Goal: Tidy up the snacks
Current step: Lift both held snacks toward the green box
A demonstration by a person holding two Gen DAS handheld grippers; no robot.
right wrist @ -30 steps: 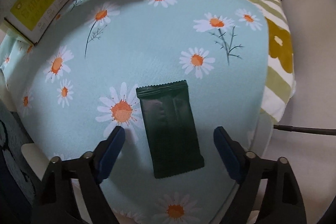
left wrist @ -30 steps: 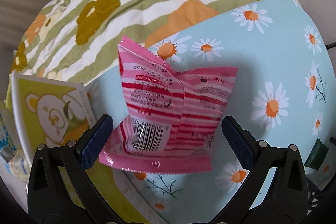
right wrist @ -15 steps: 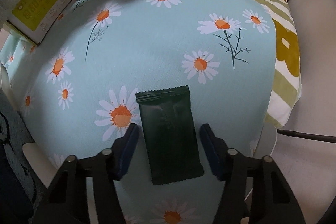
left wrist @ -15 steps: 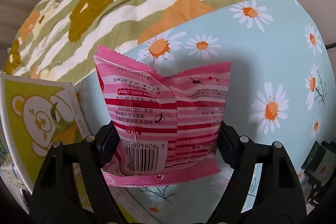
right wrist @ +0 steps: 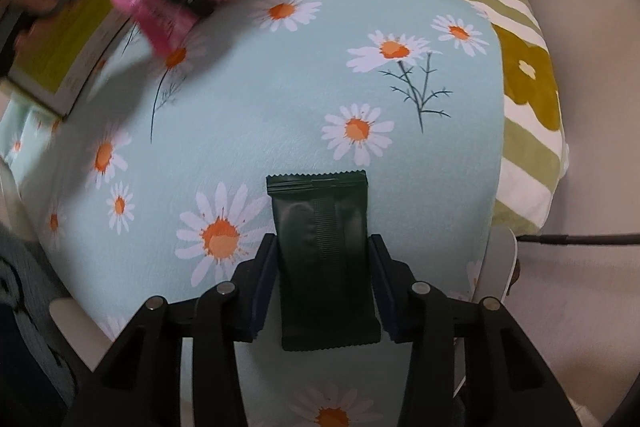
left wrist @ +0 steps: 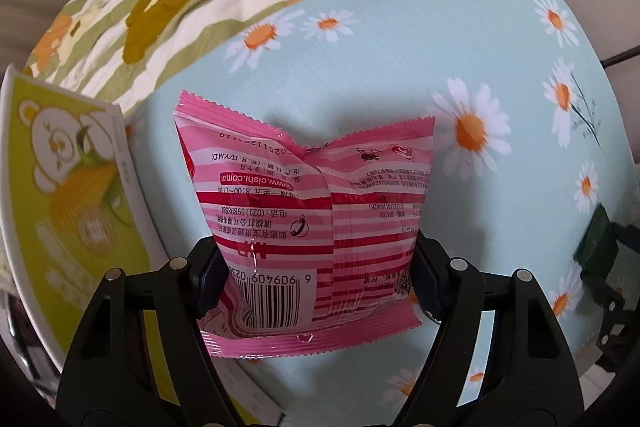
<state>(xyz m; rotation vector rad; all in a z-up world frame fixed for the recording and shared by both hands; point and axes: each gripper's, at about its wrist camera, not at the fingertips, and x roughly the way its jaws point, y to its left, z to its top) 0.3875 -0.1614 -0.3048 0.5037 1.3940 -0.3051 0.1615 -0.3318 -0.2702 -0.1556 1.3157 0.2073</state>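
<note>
Left gripper [left wrist: 316, 283] clamps the pink bag [left wrist: 308, 219] by its sides, box [left wrist: 68, 211] at nine o'clock. Right gripper [right wrist: 322, 287] pinches the dark packet [right wrist: 324, 259] on the cloth [right wrist: 260, 107], likely for lifting.

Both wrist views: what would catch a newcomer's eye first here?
First, the pink striped snack packet, filling the middle of the left wrist view, pinched at its lower sides by the left gripper. Next, the dark green packet, low and central in the right wrist view, clamped by the right gripper over the daisy-print blue cloth. A yellow-green bear-print box sits at the left edge.
</note>
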